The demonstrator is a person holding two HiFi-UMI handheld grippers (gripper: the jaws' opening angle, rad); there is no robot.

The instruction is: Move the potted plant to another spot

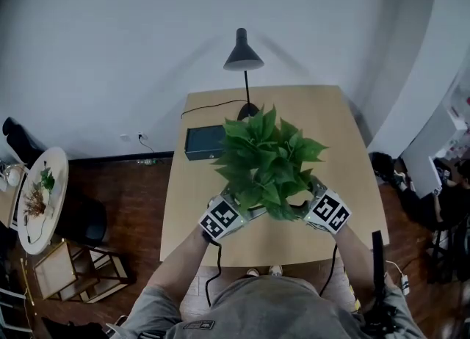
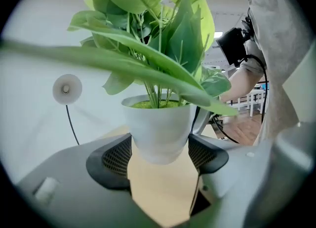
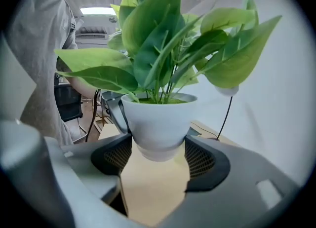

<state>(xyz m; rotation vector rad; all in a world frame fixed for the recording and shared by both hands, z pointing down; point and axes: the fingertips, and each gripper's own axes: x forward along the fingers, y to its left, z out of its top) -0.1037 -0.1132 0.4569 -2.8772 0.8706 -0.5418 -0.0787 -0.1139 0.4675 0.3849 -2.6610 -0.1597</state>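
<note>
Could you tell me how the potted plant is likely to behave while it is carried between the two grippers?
The pot looks smooth and rounded, so it could slide between the pads of the left gripper and right gripper. The foliage is tall and wide, so the plant is probably top-heavy and apt to tip. The leaves likely flex.
</note>
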